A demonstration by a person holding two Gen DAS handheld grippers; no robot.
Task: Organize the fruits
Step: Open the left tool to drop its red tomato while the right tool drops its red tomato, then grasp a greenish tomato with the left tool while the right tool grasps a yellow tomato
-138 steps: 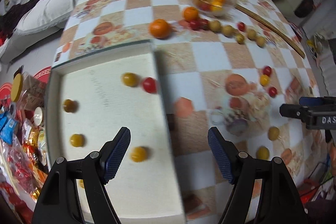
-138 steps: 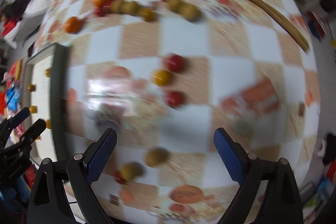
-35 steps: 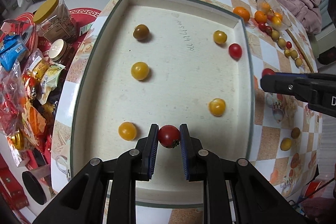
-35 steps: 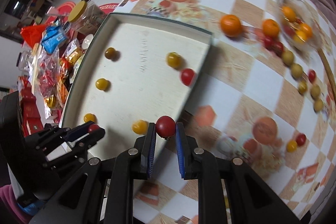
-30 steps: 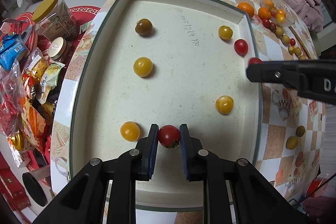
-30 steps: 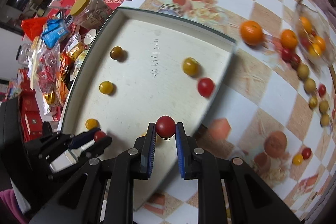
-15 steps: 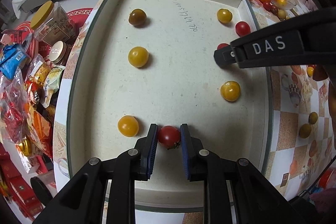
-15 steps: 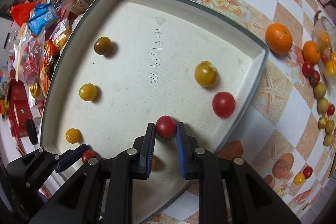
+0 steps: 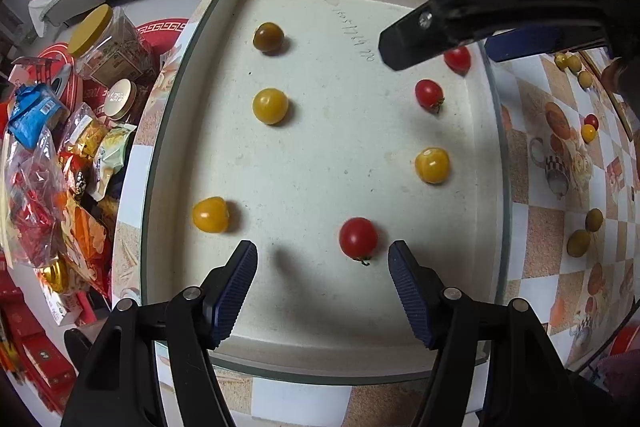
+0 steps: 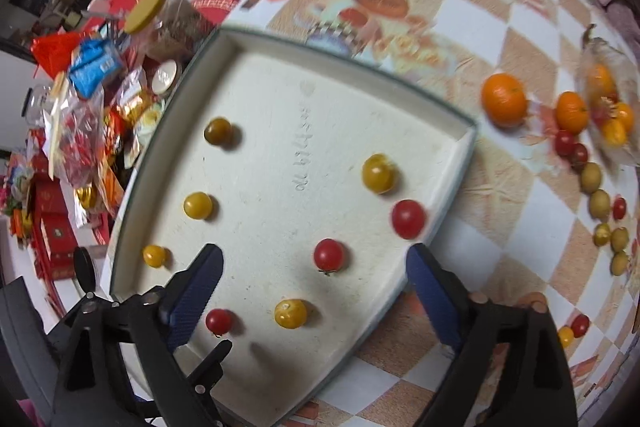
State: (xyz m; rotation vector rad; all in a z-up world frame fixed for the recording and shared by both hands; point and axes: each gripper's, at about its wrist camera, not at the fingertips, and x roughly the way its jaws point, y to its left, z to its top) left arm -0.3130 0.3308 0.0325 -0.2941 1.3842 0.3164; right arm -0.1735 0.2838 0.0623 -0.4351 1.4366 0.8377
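Two grippers, both over the white tray [image 9: 192,131]. Left gripper [image 9: 322,263]: jaws just opened, now apart; red tomato [image 9: 358,238] lies loose btwn fingertips on tray floor, nearer the right pad. Right gripper [image 10: 314,281]: jaws also just opened wide, 2nd red tomato [image 10: 329,255] free btwn them, touching neither pad.

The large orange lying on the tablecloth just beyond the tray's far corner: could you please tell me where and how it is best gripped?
I would grip the large orange across its widest middle, coming from straight above. It is round and sits free on the tablecloth, clear of the tray and apart from the smaller orange.
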